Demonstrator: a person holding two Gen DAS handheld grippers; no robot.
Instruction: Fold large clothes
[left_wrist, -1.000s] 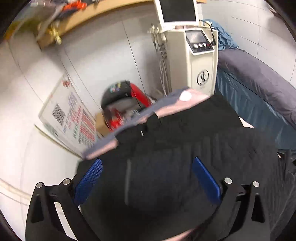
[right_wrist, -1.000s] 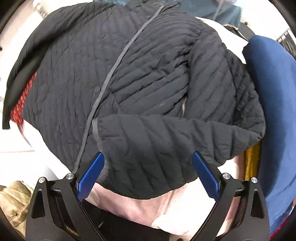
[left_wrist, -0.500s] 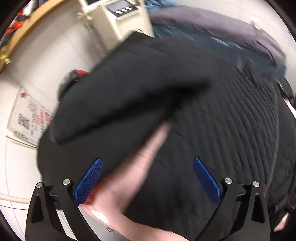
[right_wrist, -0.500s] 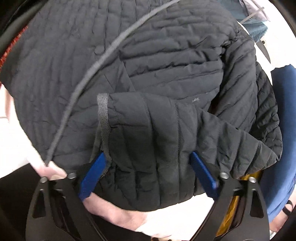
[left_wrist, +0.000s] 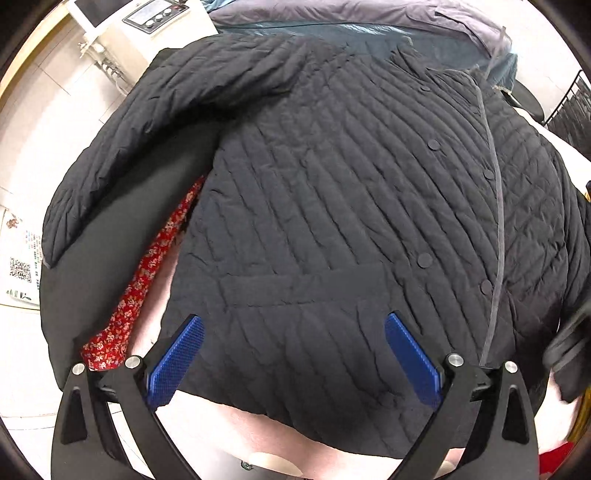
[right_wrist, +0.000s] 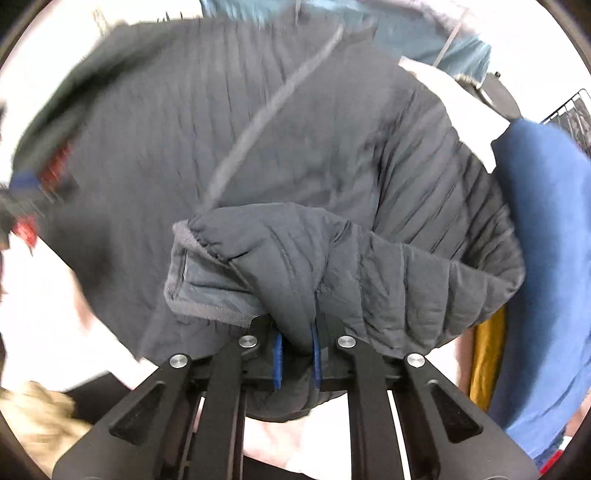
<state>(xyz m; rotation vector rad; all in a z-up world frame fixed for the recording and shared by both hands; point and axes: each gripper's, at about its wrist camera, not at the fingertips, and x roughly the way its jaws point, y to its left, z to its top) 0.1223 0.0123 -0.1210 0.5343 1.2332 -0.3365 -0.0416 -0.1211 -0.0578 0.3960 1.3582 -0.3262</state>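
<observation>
Pale pink surface (left_wrist: 236, 432) under a spread black quilted jacket (left_wrist: 332, 206) and red floral cloth (left_wrist: 147, 280).

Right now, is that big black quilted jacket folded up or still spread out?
Mostly spread out: the jacket lies flat, front up, one sleeve stretched sideways. Only the other sleeve's cuff is lifted, pinched in the right hand-held gripper.

Each hand-held gripper (left_wrist: 293, 354) has black arms, silver screws, blue ridged pads (left_wrist: 173, 360).

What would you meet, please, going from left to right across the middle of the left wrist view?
Printed sheet with QR code → spread-out jacket sleeve → red floral cloth → quilted black jacket front → row of snap buttons → grey front trim.
</observation>
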